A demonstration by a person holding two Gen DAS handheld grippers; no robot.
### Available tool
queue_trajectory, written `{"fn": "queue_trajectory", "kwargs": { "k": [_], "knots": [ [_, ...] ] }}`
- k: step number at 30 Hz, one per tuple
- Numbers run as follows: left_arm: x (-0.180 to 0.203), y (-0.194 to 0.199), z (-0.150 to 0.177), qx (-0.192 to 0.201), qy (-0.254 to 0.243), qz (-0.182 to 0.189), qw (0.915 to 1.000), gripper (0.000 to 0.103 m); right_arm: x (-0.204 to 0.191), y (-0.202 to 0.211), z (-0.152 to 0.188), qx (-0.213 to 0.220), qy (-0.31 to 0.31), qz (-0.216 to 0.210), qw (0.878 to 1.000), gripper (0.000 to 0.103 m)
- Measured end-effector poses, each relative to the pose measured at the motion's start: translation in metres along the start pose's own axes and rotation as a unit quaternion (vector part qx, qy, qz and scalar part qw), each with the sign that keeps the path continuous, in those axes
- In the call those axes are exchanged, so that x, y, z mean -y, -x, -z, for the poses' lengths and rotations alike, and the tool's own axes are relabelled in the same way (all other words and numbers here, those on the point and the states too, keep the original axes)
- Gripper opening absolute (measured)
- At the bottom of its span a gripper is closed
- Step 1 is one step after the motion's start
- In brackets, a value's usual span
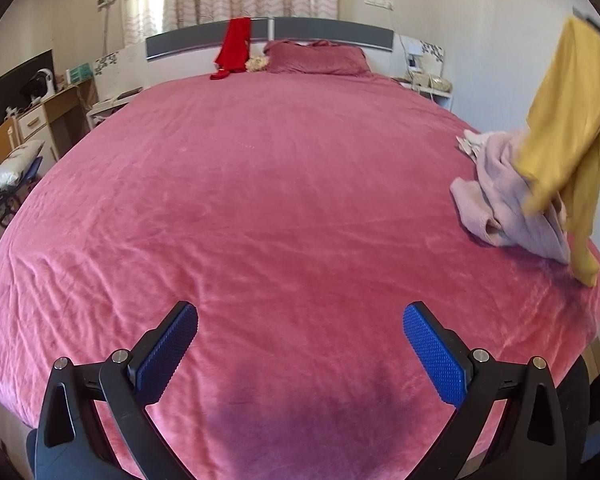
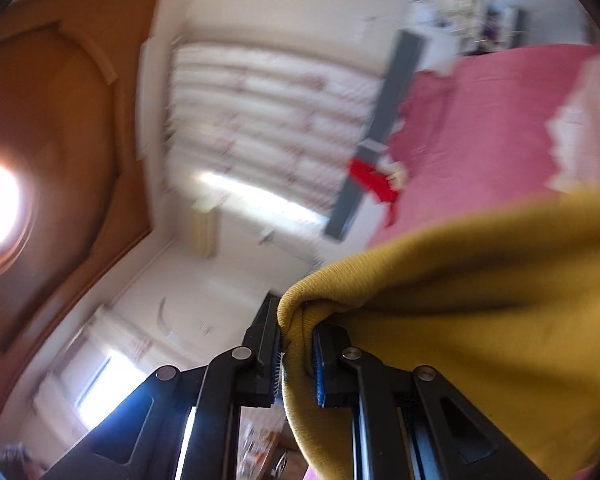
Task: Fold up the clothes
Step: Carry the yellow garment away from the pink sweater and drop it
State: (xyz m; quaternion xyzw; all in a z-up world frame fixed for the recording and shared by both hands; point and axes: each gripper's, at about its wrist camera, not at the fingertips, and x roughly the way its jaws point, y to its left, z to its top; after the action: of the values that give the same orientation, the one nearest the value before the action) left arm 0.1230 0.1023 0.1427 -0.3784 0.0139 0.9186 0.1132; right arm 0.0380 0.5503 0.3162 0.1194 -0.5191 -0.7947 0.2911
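A mustard-yellow garment hangs in the air at the far right of the left wrist view, its lower end trailing onto the pink bed. My right gripper is shut on the garment's ribbed edge and is tilted toward the ceiling; that view is blurred. My left gripper is open and empty, low over the near part of the bed. A pale pink garment lies crumpled on the bed's right side, under the yellow one.
A red garment hangs over the grey headboard, beside a pink pillow. A desk with clutter stands left of the bed, a white nightstand at the far right.
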Motion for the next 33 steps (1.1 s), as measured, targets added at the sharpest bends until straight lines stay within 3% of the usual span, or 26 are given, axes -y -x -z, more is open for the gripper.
{"fn": "queue_trajectory", "kwargs": {
  "k": [5,10,13,16,20,25,27,30,33],
  "knots": [
    [-0.034,0.014,0.003,0.013,0.035,-0.019,0.9991,0.103,-0.065,-0.079,0.042,-0.072,0.030,-0.075,0.994,0.012],
    [-0.074,0.038,0.008,0.034,0.068,-0.059,0.9953,0.103,-0.100,-0.169,0.105,-0.150,0.029,-0.159,0.975,0.012],
    [-0.104,0.057,0.015,0.048,0.088,-0.099,0.9901,0.103,-0.108,-0.202,0.158,-0.184,0.019,-0.207,0.961,0.012],
    [-0.130,0.073,0.023,0.057,0.103,-0.135,0.9838,0.103,-0.088,-0.220,0.198,-0.197,-0.023,-0.237,0.951,0.012],
    [-0.159,0.089,0.034,0.065,0.117,-0.171,0.9761,0.103,-0.038,-0.211,0.228,-0.203,-0.070,-0.207,0.954,0.014],
    [-0.174,0.085,0.042,0.064,0.122,-0.178,0.9744,0.103,-0.020,-0.191,0.198,-0.192,-0.040,-0.126,0.973,0.014],
    [-0.177,0.078,0.043,0.059,0.127,-0.172,0.9750,0.103,-0.041,-0.184,0.181,-0.184,0.003,-0.101,0.978,0.014],
    [-0.178,0.071,0.044,0.053,0.140,-0.163,0.9752,0.103,-0.093,-0.201,0.171,-0.192,0.098,-0.071,0.974,0.015],
    [-0.179,0.066,0.045,0.048,0.154,-0.159,0.9739,0.103,-0.118,-0.261,0.203,-0.210,0.185,-0.047,0.959,0.018]
  ]
}}
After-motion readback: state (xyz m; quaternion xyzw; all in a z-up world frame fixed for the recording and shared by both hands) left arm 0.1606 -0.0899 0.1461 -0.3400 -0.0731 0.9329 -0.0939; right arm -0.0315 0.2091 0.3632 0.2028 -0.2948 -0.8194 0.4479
